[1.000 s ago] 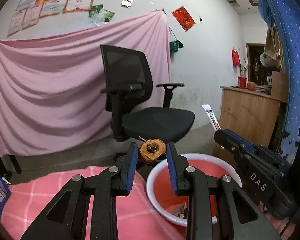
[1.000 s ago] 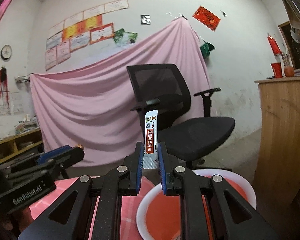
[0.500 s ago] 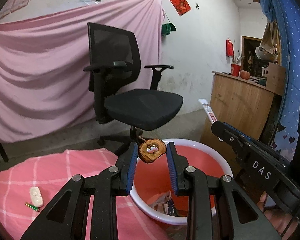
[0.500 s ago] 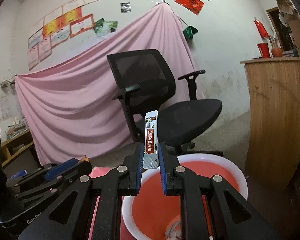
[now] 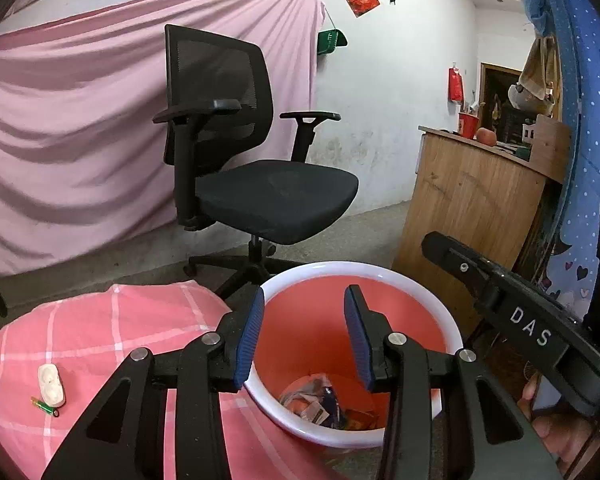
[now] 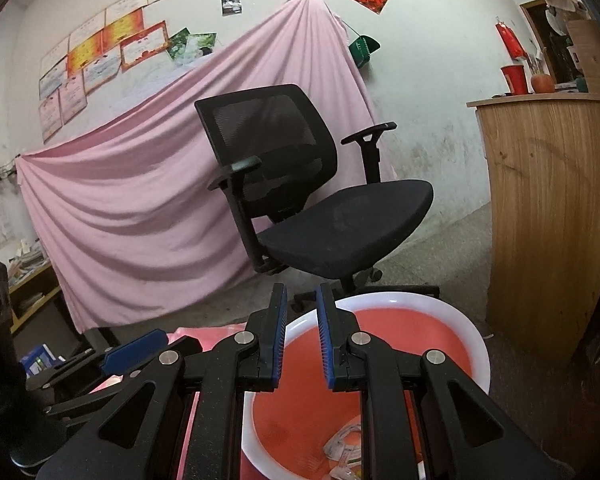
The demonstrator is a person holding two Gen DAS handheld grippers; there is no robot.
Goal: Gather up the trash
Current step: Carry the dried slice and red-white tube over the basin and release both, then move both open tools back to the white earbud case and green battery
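A red bin with a white rim (image 5: 332, 268) stands beside the pink checked cloth (image 5: 100, 332); it also shows in the right wrist view (image 6: 452, 320). Wrappers and scraps (image 5: 320, 400) lie at its bottom. My left gripper (image 5: 304, 312) is open and empty above the bin's mouth. My right gripper (image 6: 302, 312) is open and empty over the bin's near rim. The right gripper's body (image 5: 512, 312) reaches in from the right in the left wrist view. A small white piece (image 5: 51, 385) and a green stick (image 5: 44, 405) lie on the cloth at the left.
A black office chair (image 5: 260, 184) stands just behind the bin. A wooden cabinet (image 5: 472, 200) stands at the right. A pink sheet (image 5: 80, 120) hangs along the back wall. The left gripper's blue-tipped finger (image 6: 132, 346) shows low at the left in the right wrist view.
Both grippers have opened over the bin. The brown round scrap has left the left gripper and the long sachet has left the right one. Both views have tilted downward.
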